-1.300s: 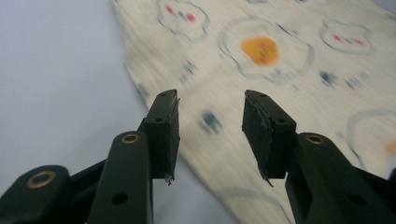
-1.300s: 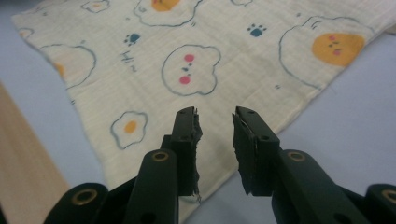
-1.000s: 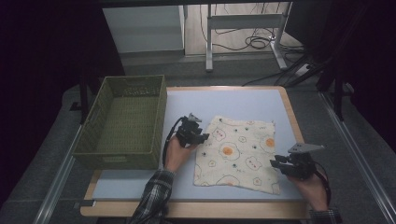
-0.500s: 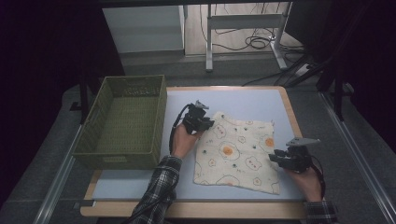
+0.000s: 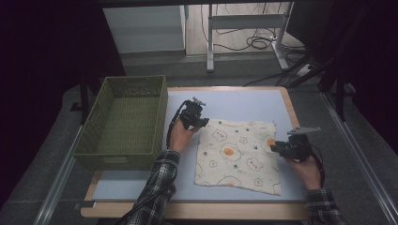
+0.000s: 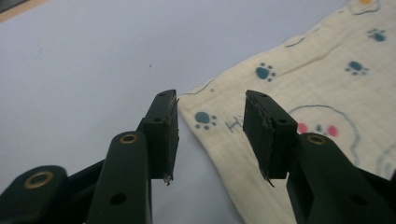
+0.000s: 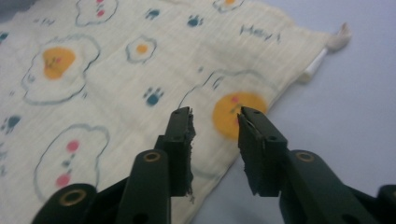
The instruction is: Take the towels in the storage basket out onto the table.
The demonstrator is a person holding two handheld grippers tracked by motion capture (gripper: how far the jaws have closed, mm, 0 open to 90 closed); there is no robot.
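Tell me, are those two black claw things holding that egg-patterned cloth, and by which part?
Nothing is held. The left gripper hovers with open jaws over the cloth's far left corner. The right gripper stands open over its right edge.

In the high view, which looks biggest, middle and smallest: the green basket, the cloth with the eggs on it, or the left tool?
1. Green basket, biggest, though only slightly.
2. Cloth, nearly as big as the basket.
3. Left tool, much the smallest.
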